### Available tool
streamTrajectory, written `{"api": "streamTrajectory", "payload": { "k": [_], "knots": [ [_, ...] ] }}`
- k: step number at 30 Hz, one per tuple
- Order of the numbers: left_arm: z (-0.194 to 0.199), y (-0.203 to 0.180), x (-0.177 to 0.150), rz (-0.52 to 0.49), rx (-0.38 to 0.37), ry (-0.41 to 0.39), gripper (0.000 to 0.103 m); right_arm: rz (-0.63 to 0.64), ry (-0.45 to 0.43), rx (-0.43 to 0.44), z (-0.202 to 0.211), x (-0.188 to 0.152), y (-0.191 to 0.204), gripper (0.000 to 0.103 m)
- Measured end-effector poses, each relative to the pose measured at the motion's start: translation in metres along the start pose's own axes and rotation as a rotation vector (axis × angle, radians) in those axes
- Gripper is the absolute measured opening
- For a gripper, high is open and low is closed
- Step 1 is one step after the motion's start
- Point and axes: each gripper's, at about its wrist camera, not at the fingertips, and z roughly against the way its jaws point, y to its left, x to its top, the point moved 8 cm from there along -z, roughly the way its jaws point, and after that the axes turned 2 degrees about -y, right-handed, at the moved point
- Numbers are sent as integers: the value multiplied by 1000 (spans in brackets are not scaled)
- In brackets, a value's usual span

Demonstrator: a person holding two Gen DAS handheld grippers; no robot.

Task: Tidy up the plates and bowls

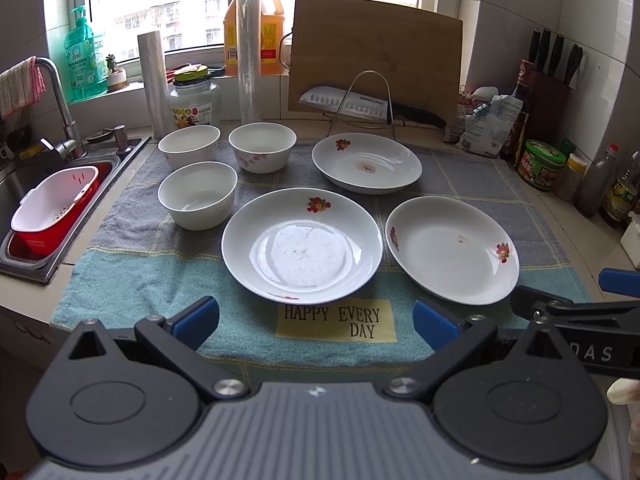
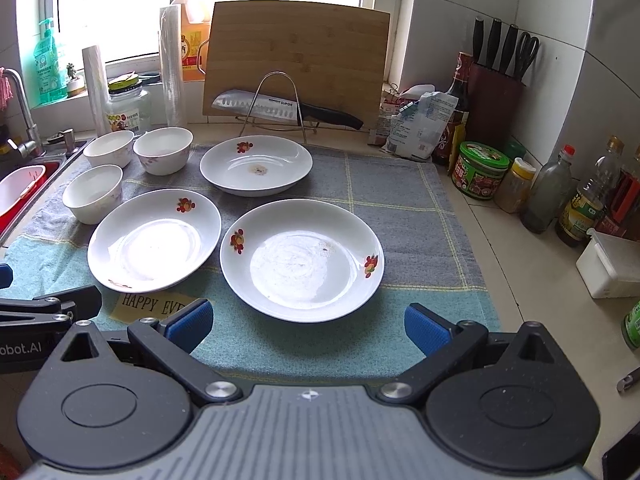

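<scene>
Three white plates with red flower prints lie on a grey-and-teal towel (image 1: 132,284): a near middle plate (image 1: 302,246) (image 2: 154,240), a near right plate (image 1: 452,250) (image 2: 302,260) and a far plate (image 1: 366,162) (image 2: 256,164). Three white bowls stand at the left: a near bowl (image 1: 198,194) (image 2: 93,193), a far left bowl (image 1: 189,145) (image 2: 109,148) and a far right bowl (image 1: 262,149) (image 2: 163,150). My left gripper (image 1: 316,324) hovers open just short of the middle plate. My right gripper (image 2: 308,326) hovers open just short of the right plate. Both hold nothing.
A sink (image 1: 40,192) with a red-and-white basket (image 1: 54,204) lies left. A cutting board (image 1: 374,56), a knife on a wire rack (image 1: 360,106), oil jugs and a jar stand behind. Bottles, jars (image 2: 480,170) and a knife block (image 2: 496,92) line the right wall.
</scene>
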Motion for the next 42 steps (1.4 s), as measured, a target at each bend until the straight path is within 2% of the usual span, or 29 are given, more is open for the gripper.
{"api": "streamTrajectory", "payload": {
  "k": [20, 42],
  "knots": [
    [-5, 5, 1, -6, 36, 6, 102, 4, 6, 15, -6, 0, 3, 103],
    [-13, 5, 5, -13, 30, 14, 102, 4, 2, 25, -14, 8, 4, 103]
  ]
}}
